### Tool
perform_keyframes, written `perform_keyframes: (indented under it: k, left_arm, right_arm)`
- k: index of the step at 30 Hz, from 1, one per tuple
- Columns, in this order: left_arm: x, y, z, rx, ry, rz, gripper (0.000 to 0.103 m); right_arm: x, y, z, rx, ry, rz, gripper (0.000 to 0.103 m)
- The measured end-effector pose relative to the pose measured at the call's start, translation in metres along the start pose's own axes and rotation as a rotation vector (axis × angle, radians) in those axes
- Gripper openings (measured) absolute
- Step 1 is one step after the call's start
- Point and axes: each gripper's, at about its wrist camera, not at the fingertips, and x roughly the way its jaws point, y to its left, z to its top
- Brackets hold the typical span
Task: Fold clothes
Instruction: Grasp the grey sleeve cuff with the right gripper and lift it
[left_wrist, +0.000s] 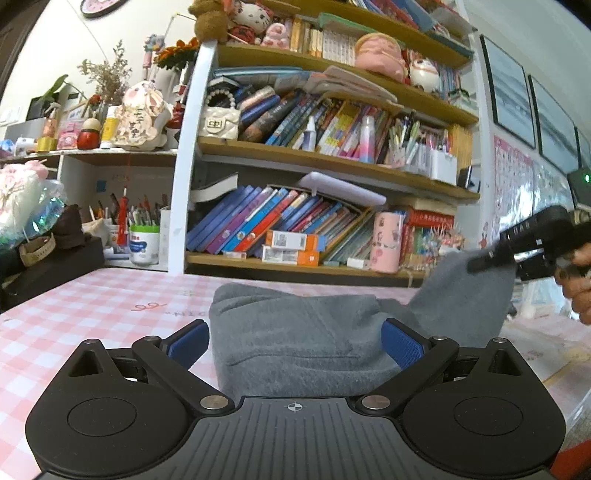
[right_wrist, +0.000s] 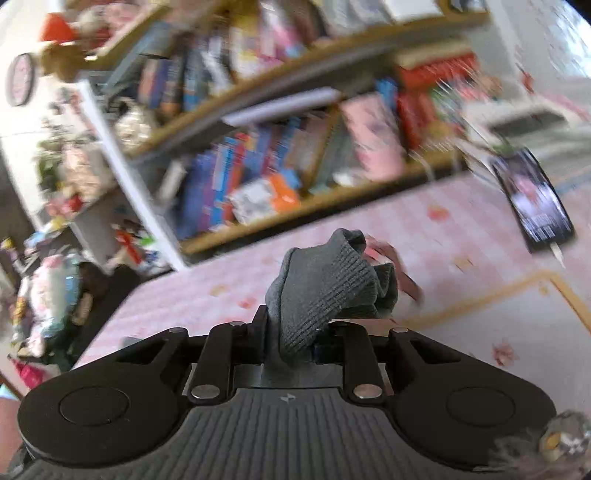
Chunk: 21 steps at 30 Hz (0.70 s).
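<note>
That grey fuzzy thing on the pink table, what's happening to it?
A person is folding a grey garment on the pink checked table, using a gripper in each hand. The right gripper is shut on the garment's ribbed edge and holds that end lifted off the table. The left gripper is open, its blue pads on either side of the pile, not pinching it.

Even, bright indoor light, soft shadows. Left wrist view sharp; fisheye bends the bookshelf at edges. Right wrist view heavily motion-blurred, bookshelf smeared, corners dark.
</note>
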Motion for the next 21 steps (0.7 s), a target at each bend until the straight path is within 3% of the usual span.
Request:
perform_keyframes:
  k: [4,8,14,18,21]
  left_arm:
    - [-0.007,0.009,0.003,-0.037,-0.035,0.012,0.101]
    - [-0.016,0.027,0.004,-0.138,-0.085,0.001,0.101]
    - [-0.028,0.051,0.004,-0.266,-0.15,-0.004,0.101]
    - [-0.031,0.06,0.002,-0.301,-0.164,-0.005,0.101]
    - [-0.031,0.064,0.0,-0.31,-0.163,-0.005,0.101]
  right_arm:
    - [-0.006,0.045,0.013,-0.111,-0.035,0.086,0.019]
    - [0.0,0.099,0.006,-0.278,-0.025,0.164,0.019]
    - [0.029,0.167,-0.035,-0.57,0.056,0.22,0.019]
    - [0.056,0.19,-0.065,-0.686,0.171,0.259,0.022]
    - [0.067,0.194,-0.082,-0.722,0.245,0.304,0.037]
